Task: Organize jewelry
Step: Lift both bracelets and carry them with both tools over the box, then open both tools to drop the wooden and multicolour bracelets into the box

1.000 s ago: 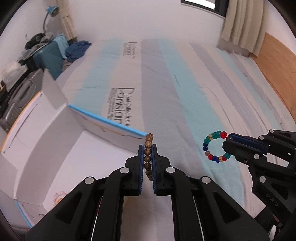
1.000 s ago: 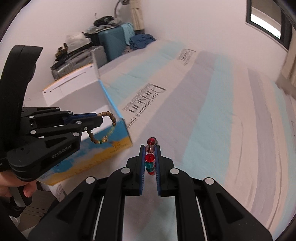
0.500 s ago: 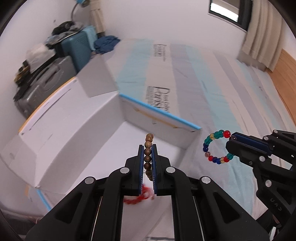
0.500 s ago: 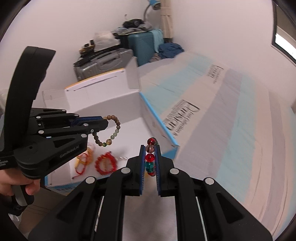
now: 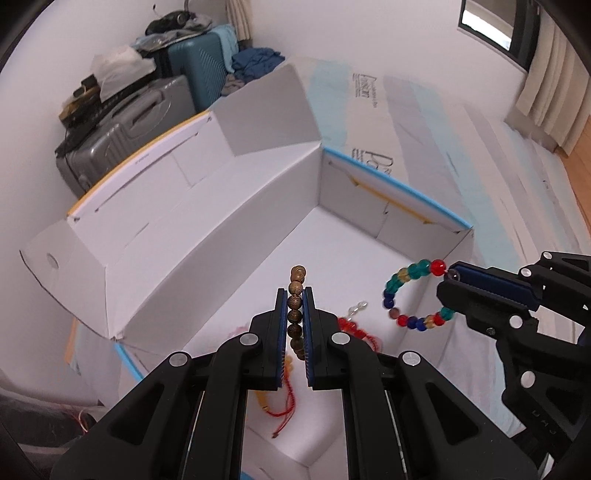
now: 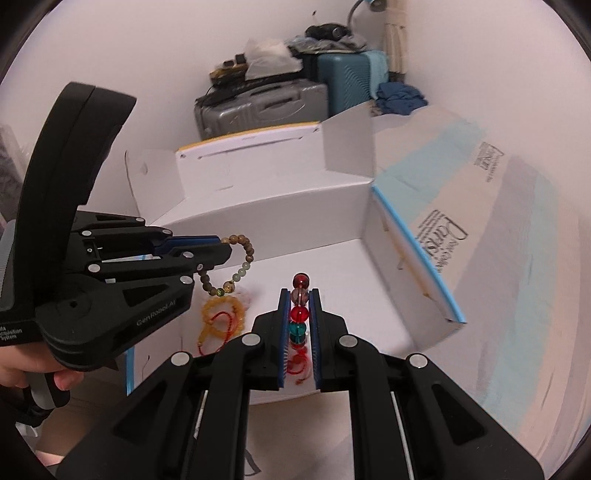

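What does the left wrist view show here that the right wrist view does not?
Only the left wrist view shows the window, the curtain and the colourful bead bracelet as a full loop. Only the right wrist view shows the hand on the left gripper and the yellow bead bracelet in full. Both show the white box, the wooden bead bracelet, red cord jewelry, suitcases and both shut grippers.

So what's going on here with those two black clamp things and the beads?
A person is sorting jewelry with two handheld grippers. The left gripper is shut on a brown bead bracelet; the right gripper is shut on a colourful bead bracelet. Both hang over an open white box already holding red and yellow bracelets.
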